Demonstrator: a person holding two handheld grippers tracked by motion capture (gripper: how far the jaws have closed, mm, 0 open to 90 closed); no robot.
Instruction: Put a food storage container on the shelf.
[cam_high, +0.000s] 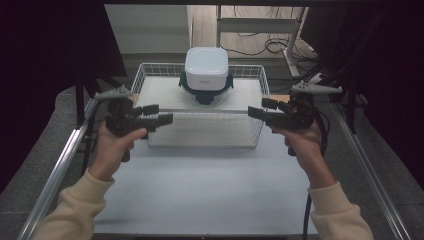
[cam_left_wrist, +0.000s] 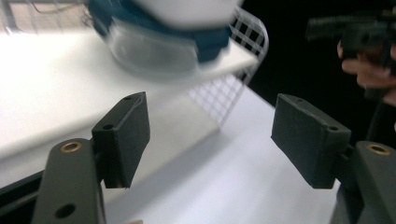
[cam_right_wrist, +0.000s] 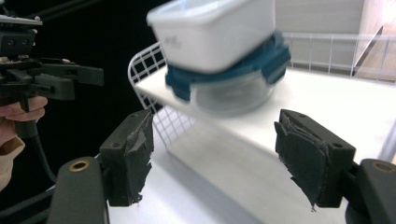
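1. Holding my left gripper (cam_high: 159, 114) off the near left corner of the wire basket (cam_high: 260, 107), jaws wide, nothing between them.
2. My right gripper (cam_high: 262, 108) hangs at the near right corner, jaws likewise wide and empty.
3. White container (cam_high: 206, 67) sits stacked on a clear, teal-lidded container (cam_high: 205, 91) on the basket's raised white shelf (cam_high: 160, 95), well apart from both grippers.

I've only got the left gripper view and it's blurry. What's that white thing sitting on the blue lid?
Observer: A white square container, stacked on a glass container with a blue clip lid.
Operator: Are the right tongs holding anything?
Observer: No. The right tongs are open and empty, just outside the near right corner of the wire basket.
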